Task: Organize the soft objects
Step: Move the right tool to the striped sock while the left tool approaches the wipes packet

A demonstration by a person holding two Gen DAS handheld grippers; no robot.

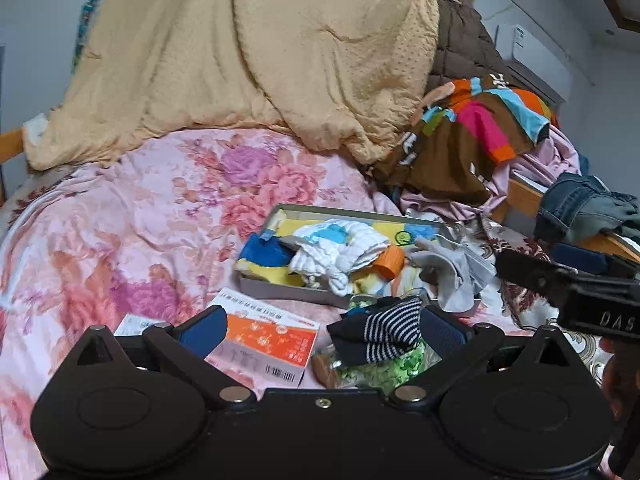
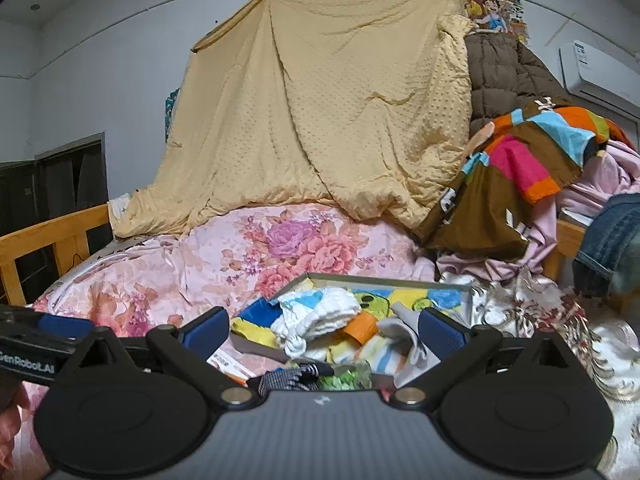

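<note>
Now both claws, left claw (image 1: pixel 322 330) and right claw (image 2: pixel 323 330), gape wide, empty, over one tray (image 1: pixel 280 284), one striped sock (image 1: pixel 390 330)

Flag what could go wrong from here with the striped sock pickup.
1. The striped sock lies on a crinkly green bag; the open left claw could snag both.
2. The medicine box sits between its fingers and may get pushed.
3. The right claw is close; they could collide.
</note>
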